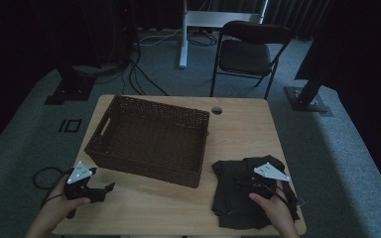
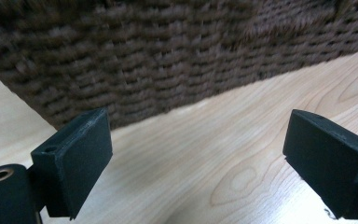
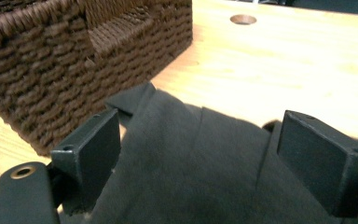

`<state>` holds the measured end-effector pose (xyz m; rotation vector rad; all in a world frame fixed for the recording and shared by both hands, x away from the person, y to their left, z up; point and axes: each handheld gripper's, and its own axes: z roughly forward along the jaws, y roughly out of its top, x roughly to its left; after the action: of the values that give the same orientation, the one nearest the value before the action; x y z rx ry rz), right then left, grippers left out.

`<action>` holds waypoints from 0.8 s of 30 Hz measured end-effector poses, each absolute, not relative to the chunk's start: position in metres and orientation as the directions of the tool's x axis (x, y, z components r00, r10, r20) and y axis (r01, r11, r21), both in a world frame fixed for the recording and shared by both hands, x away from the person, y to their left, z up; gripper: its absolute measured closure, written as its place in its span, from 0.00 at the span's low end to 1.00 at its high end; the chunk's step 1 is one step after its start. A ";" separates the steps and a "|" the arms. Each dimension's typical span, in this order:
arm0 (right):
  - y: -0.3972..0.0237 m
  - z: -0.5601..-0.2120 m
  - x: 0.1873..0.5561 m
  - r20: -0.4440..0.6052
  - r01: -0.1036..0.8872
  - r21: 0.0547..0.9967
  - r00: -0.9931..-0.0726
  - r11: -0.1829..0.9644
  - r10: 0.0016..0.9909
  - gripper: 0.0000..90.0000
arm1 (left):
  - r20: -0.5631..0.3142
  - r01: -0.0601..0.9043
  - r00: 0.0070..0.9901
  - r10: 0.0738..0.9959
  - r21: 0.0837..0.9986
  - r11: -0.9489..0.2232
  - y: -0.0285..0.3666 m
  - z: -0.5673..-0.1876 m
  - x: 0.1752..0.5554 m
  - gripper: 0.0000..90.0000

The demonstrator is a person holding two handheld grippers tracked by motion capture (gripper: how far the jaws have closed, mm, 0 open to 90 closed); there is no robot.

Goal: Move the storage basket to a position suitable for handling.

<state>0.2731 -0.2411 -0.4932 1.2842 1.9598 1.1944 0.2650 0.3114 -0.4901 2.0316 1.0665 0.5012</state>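
A dark folded garment (image 1: 238,196) lies on the wooden table (image 1: 238,134) at the front right; in the right gripper view the garment (image 3: 186,177) spreads under the jaws. My right gripper (image 1: 248,184) hovers over it, and the right gripper (image 3: 200,163) stands open with nothing held. A brown wicker basket (image 1: 149,140) sits at the table's middle left, empty inside. My left gripper (image 1: 101,193) rests near the front left edge, and the left gripper (image 2: 196,163) is open over bare wood, facing the basket's wall (image 2: 168,60).
A black folding chair (image 1: 248,52) stands beyond the table. A cable hole (image 1: 217,110) is in the tabletop behind the basket. Stand bases and cables lie on the grey carpet around the table.
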 end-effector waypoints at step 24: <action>-0.205 -0.471 0.293 0.057 0.422 0.891 -0.472 0.169 0.880 0.15 | 0.009 0.396 0.552 0.834 0.877 -0.272 0.328 -0.427 0.295 0.10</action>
<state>0.2931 -0.2053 -0.4705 1.2258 1.9712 1.2583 0.2952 0.3283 -0.4274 1.8789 1.0031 0.6056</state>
